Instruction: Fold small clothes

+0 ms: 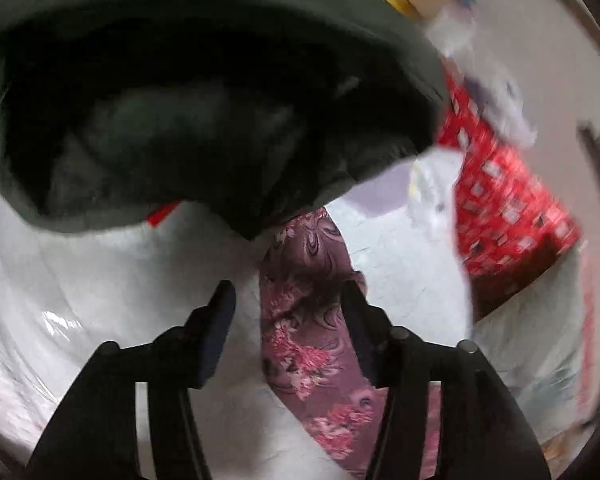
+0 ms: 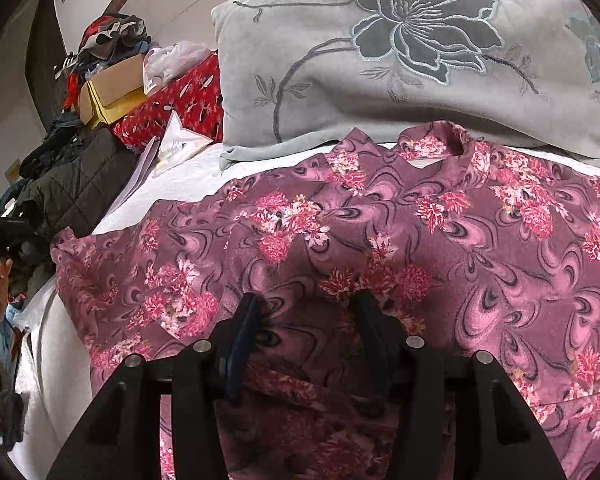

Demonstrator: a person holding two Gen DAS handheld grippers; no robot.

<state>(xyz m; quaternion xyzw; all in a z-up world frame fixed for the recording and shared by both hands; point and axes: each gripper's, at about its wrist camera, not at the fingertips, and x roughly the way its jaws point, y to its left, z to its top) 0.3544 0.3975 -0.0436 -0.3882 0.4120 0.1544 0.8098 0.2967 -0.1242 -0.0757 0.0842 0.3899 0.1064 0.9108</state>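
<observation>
no readable text, labels or numbers

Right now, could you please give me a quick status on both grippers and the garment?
Left gripper open, over a strip of floral garment. Right gripper open above the spread garment. Dark jacket looms ahead of left; grey pillow lies beyond the collar.

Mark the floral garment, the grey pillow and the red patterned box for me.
floral garment (image 2: 380,220): right wrist view, middle of the spread cloth.
grey pillow (image 2: 320,92): right wrist view, plain part left of the embroidered flower.
red patterned box (image 2: 180,108): right wrist view, front face.
</observation>
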